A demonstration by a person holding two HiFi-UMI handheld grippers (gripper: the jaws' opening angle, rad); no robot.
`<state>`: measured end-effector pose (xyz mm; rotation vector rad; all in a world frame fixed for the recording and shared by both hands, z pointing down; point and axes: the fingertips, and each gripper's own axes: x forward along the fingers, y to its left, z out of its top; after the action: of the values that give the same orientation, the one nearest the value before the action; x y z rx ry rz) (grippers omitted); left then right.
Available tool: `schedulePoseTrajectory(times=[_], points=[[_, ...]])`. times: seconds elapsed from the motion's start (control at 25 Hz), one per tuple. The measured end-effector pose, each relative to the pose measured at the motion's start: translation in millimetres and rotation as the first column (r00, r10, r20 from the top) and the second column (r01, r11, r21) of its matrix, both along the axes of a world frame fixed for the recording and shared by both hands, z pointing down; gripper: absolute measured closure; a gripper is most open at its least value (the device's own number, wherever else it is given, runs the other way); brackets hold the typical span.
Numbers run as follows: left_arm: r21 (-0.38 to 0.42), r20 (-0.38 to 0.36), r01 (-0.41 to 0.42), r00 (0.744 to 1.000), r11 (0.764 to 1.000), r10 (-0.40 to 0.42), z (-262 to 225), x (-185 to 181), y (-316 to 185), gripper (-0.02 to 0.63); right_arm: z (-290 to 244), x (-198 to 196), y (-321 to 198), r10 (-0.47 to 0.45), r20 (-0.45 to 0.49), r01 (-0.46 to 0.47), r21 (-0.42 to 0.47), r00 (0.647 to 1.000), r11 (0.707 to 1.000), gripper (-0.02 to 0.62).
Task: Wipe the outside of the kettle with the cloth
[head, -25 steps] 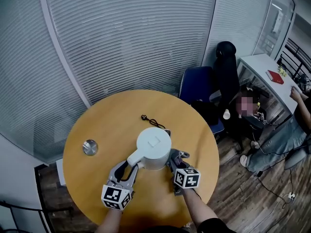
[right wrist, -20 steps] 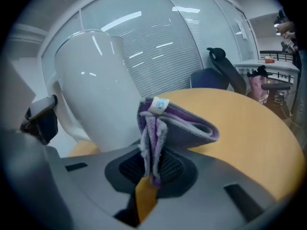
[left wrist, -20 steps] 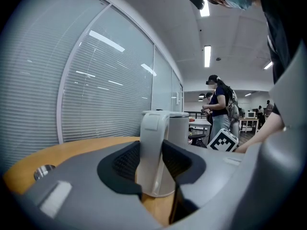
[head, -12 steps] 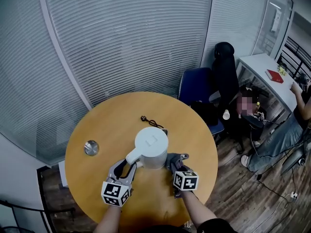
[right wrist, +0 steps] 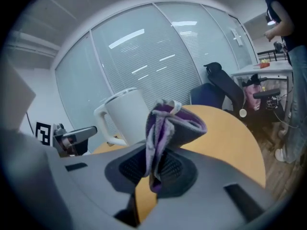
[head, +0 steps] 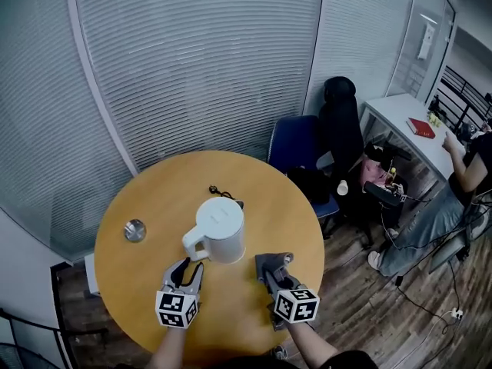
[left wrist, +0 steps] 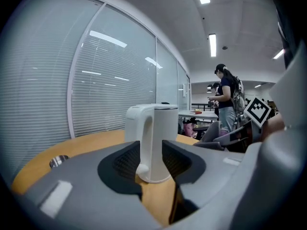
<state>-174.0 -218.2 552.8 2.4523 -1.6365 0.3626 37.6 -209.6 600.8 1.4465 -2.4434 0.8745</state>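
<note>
The white kettle [head: 223, 225] stands upright on the round wooden table [head: 138, 198], with its handle turned toward me. My left gripper [head: 187, 269] sits just short of that handle, open and holding nothing. In the left gripper view the kettle [left wrist: 160, 128] shows beyond the left gripper [left wrist: 152, 152], and bare table shows between its jaws. My right gripper [head: 270, 266] hovers to the right of the kettle and clear of it, shut on a bunched grey and purple cloth [right wrist: 168, 128]. The kettle [right wrist: 127, 116] lies left of the cloth in the right gripper view.
A small round metal piece [head: 134, 229] lies on the table's left side. A black cord with a plug [head: 219, 193] lies behind the kettle. Blue and black chairs [head: 296, 148] stand past the far table edge. People are by a white desk [head: 400, 121] at right.
The right gripper has drawn back and up from the kettle's side with the cloth. The left gripper has slid back off the handle. The kettle has stayed put.
</note>
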Motion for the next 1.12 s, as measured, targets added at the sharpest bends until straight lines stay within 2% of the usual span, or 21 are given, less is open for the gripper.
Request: schedulePoseTrajectory(times=[0.12, 0.28, 0.48, 0.72, 1.12], points=[[-0.01, -0.013, -0.002, 1.0, 1.0, 0.002, 3, 23, 24, 0.463, -20, 13, 22, -0.031, 0.026, 0.03, 0.028, 0.999, 0.999, 0.554], [-0.015, -0.026, 0.004, 1.0, 1.0, -0.004, 4, 56, 57, 0.546, -43, 34, 46, -0.072, 0.048, 0.069, 0.064, 0.996, 0.996, 0.554], [-0.018, -0.05, 0.036, 0.998, 0.999, -0.037, 4, 85, 96, 0.586, -60, 60, 71, -0.119, 0.074, 0.112, 0.092, 0.99, 0.989, 0.554], [-0.049, -0.091, 0.087, 0.992, 0.995, -0.092, 12, 108, 138, 0.595, -65, 82, 97, -0.157, 0.131, 0.145, 0.098, 0.979, 0.985, 0.554], [-0.071, -0.125, 0.117, 0.984, 0.991, -0.126, 20, 145, 186, 0.595, -69, 98, 130, -0.238, 0.128, 0.224, 0.113, 0.963, 0.968, 0.554]])
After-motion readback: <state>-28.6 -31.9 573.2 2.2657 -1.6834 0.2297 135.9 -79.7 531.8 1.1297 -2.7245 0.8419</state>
